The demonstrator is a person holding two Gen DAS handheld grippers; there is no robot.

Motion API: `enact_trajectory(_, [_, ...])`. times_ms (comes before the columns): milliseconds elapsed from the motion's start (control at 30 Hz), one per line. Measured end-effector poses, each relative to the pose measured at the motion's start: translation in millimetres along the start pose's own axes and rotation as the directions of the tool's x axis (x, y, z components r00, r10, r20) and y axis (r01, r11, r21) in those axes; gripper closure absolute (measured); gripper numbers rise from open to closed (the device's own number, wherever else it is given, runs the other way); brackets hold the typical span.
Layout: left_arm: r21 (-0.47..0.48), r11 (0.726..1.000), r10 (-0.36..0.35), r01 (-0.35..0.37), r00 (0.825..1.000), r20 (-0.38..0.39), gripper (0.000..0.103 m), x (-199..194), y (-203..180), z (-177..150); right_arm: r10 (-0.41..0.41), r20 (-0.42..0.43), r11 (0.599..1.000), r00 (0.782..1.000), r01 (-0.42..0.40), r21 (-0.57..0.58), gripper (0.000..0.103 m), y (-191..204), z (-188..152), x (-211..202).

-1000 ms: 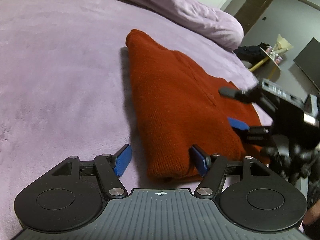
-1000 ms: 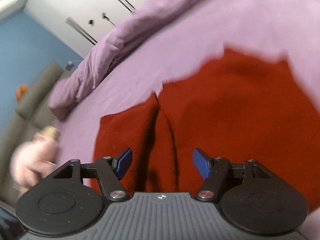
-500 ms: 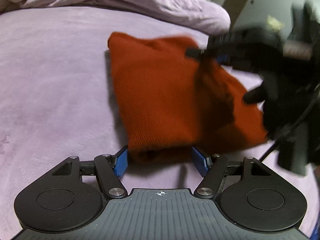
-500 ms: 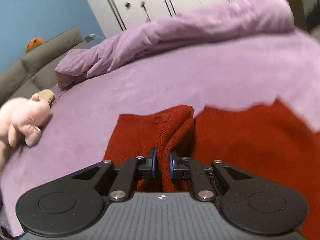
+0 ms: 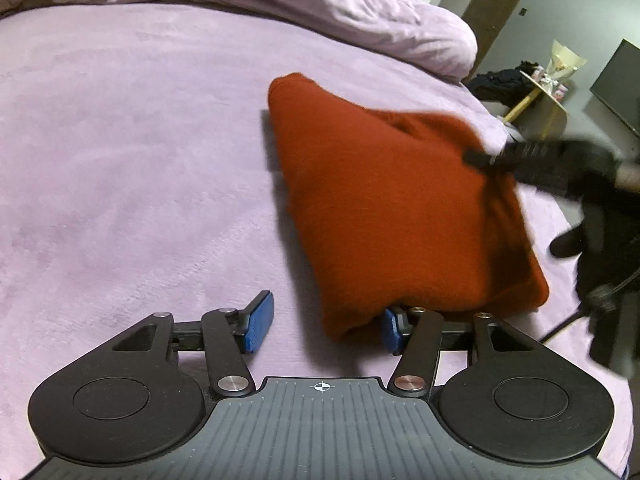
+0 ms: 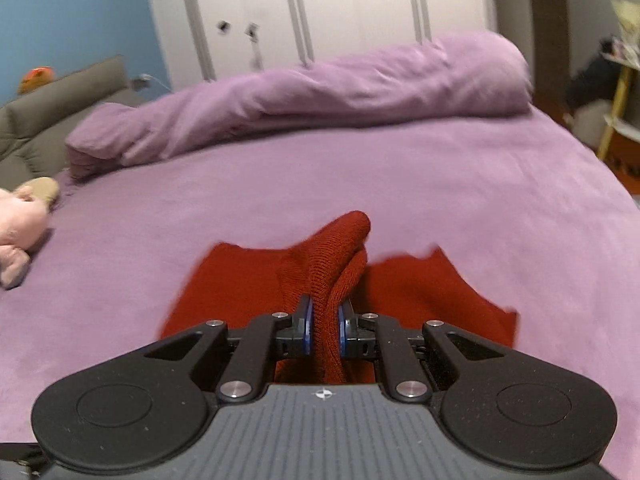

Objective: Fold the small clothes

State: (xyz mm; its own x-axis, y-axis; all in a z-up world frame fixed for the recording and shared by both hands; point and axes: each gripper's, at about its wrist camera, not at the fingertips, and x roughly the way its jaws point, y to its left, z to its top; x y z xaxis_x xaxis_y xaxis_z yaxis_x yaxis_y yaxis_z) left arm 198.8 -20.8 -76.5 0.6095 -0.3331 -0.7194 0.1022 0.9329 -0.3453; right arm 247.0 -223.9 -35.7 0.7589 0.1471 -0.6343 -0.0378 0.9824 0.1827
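right gripper pinches the red garment on the bed

the red knitted garment (image 5: 392, 208) lies folded on the purple bed cover (image 5: 120, 168), toward the right side of it in the left wrist view. the right gripper (image 6: 324, 326) has its two blue pads pressed together on a raised ridge of the red fabric, so it is grasping the garment, and the cloth stands up in a fold in front of the pads. the left gripper (image 5: 322, 324) has its fingers spread wide and holds nothing; the near corner of the garment lies between them, touching or just beside the right pad. a rolled purple duvet (image 6: 320, 96) lies at the far side of the bed, and a pink plush toy (image 6: 20, 224) rests on the left edge.
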Motion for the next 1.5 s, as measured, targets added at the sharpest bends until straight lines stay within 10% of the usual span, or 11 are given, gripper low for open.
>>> enact_trajectory(633, [0.016, 1.0, 0.023, -0.023, 0.999, -0.028, 0.044, 5.8, -10.5, 4.6, 0.041, -0.175, 0.997, 0.984, -0.03, 0.068, 0.057, -15.1, -27.4, 7.4])
enact_trajectory(733, [0.022, 0.999, 0.03, -0.03, 0.999, -0.026, 0.043, 6.5, -10.5, 4.1, 0.039, -0.146, 0.999, 0.988, -0.034, 0.041, 0.06, -15.2, -38.4, 6.8])
enact_trajectory(800, [0.02, 0.999, 0.032, -0.031, 0.999, -0.025, 0.044, 6.0, -10.8, 4.5, 0.054, -0.134, 0.998, 0.99, -0.049, 0.041, 0.082, -14.6, -40.0, 4.9])
enact_trajectory(1067, [-0.008, 0.999, 0.033, -0.033, 0.999, -0.016, 0.042, 2.5, -5.2, 8.1, 0.14, -0.133, 0.969, 0.981, -0.108, 0.223, 0.088, -43.9, -40.7, -3.3])
enact_trajectory(1333, [0.047, 0.998, 0.034, -0.032, 0.999, -0.028, 0.043, 11.9, -16.3, 4.7, 0.161, -0.105, 0.954, 0.981, -0.128, 0.27, 0.054, -44.8, -25.8, 14.4])
enact_trajectory(1433, [0.081, 0.995, 0.053, -0.051, 0.998, -0.025, 0.041, 14.8, -25.3, 4.7, 0.154, -0.139, 0.962, 0.978, -0.116, 0.246, 0.059, -34.4, -22.3, 33.8])
enact_trajectory(1500, [0.097, 0.993, 0.067, -0.064, 0.998, -0.022, 0.039, 15.7, -28.9, 4.2, 0.107, -0.118, 0.986, 0.987, -0.09, 0.143, 0.092, -19.7, -16.3, 32.3])
